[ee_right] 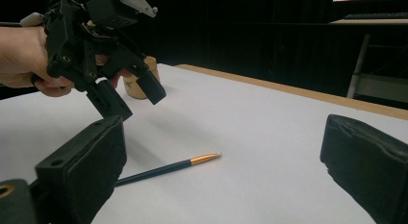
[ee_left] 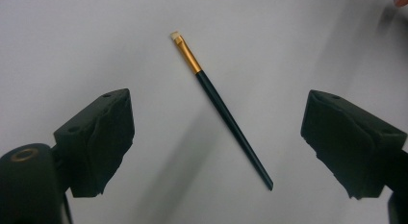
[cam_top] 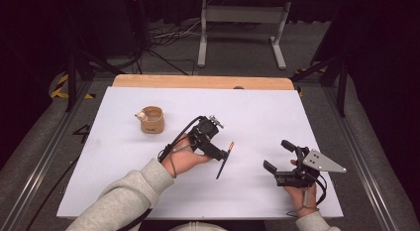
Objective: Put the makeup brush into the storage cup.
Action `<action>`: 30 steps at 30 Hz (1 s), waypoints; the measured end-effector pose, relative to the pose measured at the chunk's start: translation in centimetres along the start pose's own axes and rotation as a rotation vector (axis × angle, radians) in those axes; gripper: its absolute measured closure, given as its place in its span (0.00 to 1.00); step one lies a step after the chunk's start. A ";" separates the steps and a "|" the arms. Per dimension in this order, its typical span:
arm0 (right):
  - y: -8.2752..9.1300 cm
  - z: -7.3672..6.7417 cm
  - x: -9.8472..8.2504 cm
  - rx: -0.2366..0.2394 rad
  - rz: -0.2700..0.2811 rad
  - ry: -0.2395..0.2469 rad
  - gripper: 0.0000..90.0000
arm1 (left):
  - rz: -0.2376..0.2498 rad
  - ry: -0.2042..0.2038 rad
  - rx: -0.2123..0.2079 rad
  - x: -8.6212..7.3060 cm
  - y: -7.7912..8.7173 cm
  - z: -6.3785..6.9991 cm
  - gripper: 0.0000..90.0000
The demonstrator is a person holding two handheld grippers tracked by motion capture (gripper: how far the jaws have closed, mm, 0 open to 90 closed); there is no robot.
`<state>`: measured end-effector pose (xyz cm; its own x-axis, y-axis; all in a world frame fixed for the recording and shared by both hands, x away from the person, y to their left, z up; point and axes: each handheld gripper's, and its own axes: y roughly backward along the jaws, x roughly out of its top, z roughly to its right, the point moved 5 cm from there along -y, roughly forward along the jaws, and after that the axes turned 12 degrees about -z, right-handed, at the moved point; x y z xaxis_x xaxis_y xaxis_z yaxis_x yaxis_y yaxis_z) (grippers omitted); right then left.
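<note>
A thin black-handled brush (cam_top: 224,165) with a gold ferrule and pale tip lies flat on the white table sheet (cam_top: 124,161). My left gripper (cam_top: 218,150) hovers just above it, open, nothing held. In the left gripper view the brush (ee_left: 223,111) lies diagonally between the wide-apart jaws of the left gripper (ee_left: 217,96). My right gripper (cam_top: 277,155) is open and empty to the right of the brush. The right gripper view shows the brush (ee_right: 168,167) just beyond the right gripper (ee_right: 222,123), with the left gripper (ee_right: 136,103) raised over its handle end.
A short wooden cup (cam_top: 151,119) stands to the left of the centre, also seen as the cup (ee_right: 131,87) behind the left gripper. The table's wooden far edge (cam_top: 198,82) shows beyond the sheet. A white frame stand (cam_top: 242,23) and cables lie on the floor behind.
</note>
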<state>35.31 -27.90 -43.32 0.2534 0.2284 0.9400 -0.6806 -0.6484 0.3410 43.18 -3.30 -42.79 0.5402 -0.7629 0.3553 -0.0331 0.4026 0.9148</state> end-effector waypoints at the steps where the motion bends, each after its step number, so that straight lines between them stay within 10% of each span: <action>1: 0.0 0.0 0.0 0.002 -0.002 0.001 0.03 | -0.012 -0.005 0.004 0.1 -0.1 0.0 0.15; 17: 0.0 -0.1 -0.1 0.026 -0.009 -0.006 0.06 | -0.113 -0.079 0.048 0.7 -1.4 0.6 0.25; 30: -0.1 -0.1 -0.1 0.036 -0.011 -0.009 0.06 | -0.146 -0.102 0.005 0.9 -2.9 0.9 0.38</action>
<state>35.26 -27.81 -43.46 0.2669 0.2287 0.9362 -0.6530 -0.6715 0.3502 43.00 -5.57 -44.97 0.4511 -0.8607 0.2362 0.0346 0.2814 0.9590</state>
